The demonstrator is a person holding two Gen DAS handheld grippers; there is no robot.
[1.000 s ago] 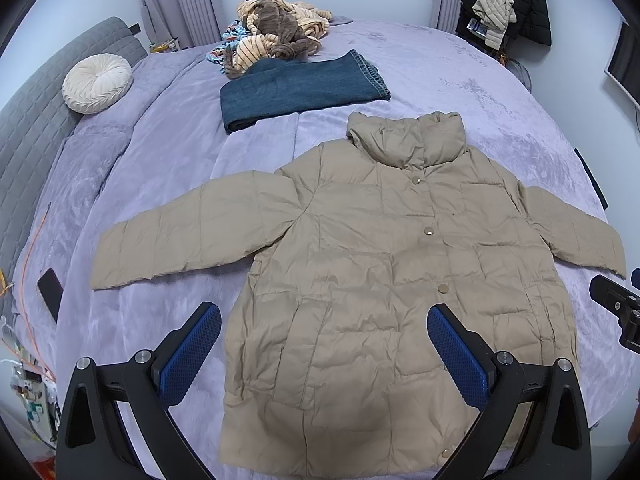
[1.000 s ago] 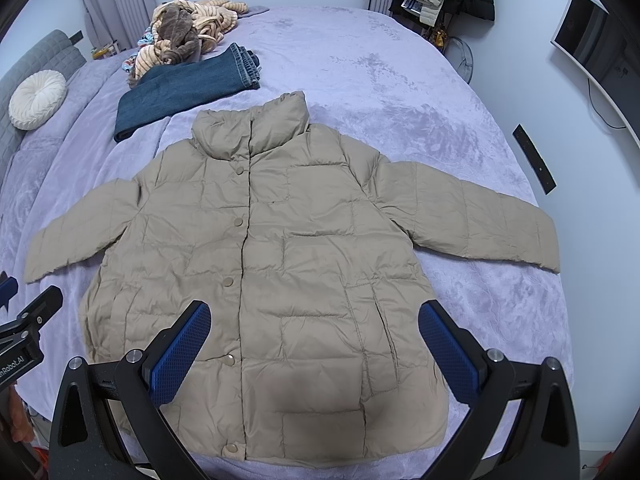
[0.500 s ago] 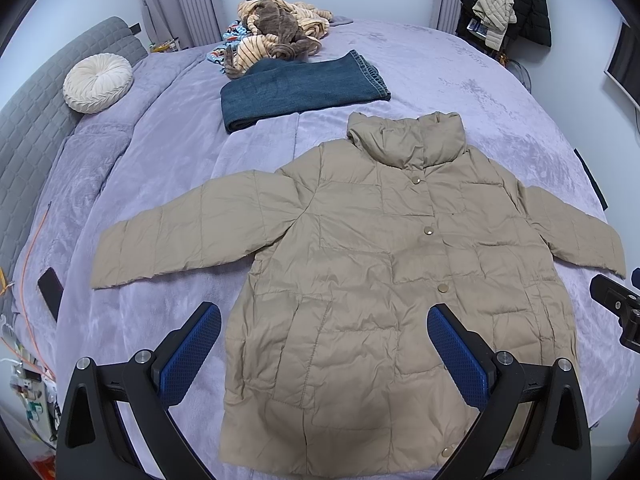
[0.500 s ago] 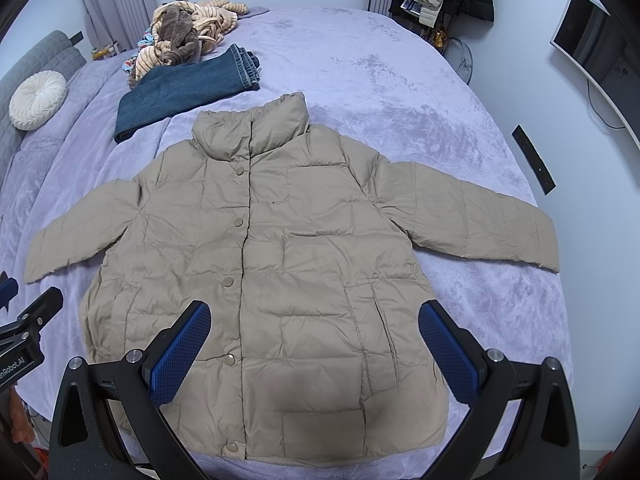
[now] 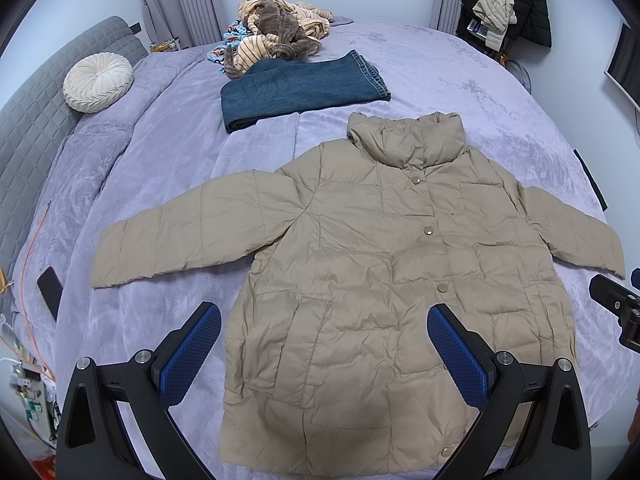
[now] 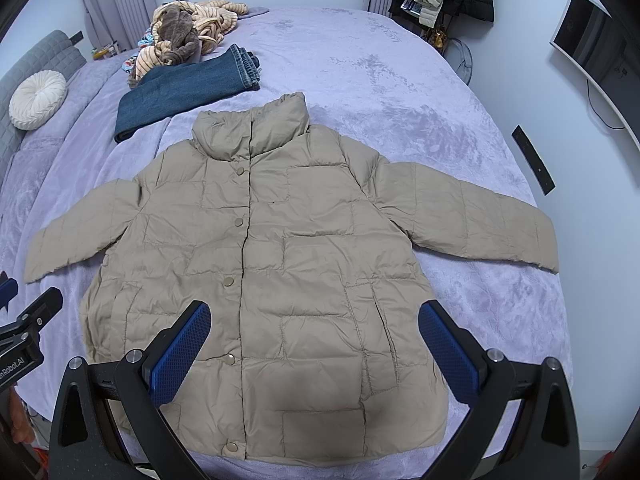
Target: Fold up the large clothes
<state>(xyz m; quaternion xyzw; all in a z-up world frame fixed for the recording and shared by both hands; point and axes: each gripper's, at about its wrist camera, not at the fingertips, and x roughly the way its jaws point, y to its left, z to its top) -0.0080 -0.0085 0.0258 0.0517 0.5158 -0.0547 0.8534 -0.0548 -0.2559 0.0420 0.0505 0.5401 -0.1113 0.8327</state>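
The bed fills most of the room, covered in a lilac plush blanket, with a grey quilted headboard along its left side. Spread flat across the near half of the bed is the beige puffer jacket, front up, snapped shut, collar toward the far edge and hem at the near edge. Both sleeves lie stretched out to the sides, the left one reaching toward the headboard side, the right one toward the right edge.

Beyond the collar, a folded pair of jeans lies just apart from the jacket. Behind it, at the far edge, sits a heap of striped and brown clothes, touching the jeans. A round cream cushion leans against the headboard. A dark phone lies near the left edge of the bed.

The left claw hangs above the jacket's lower left part, its blue pads spread wide, gripping nothing. The right claw is held over the hem area, likewise wide apart and empty.
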